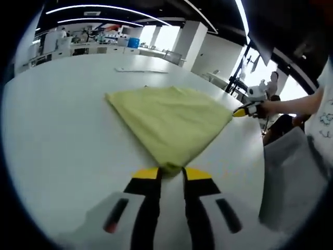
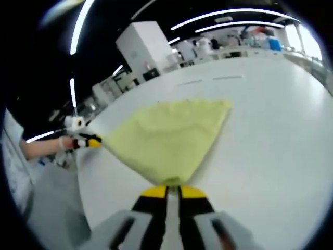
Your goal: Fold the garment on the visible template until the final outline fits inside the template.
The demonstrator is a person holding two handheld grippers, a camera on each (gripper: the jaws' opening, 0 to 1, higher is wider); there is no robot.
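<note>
— What are you working on?
— A wide white table (image 1: 62, 135) in an open hall with strip lights overhead, white pillars and benches along the far wall.

— Where is the cloth against your tools?
— The yellow garment (image 1: 169, 120) lies flat on the table. Your left gripper (image 1: 170, 174) has its yellow tips pressed together on one corner. Your right gripper (image 2: 173, 191) pinches a neighbouring corner, so the cloth fans away from both.

— Anything you can't make out?
— No template outline reads on the tabletop, and the faint marks beyond the cloth are too small to identify. Your sleeve is cut off at the edge.
</note>
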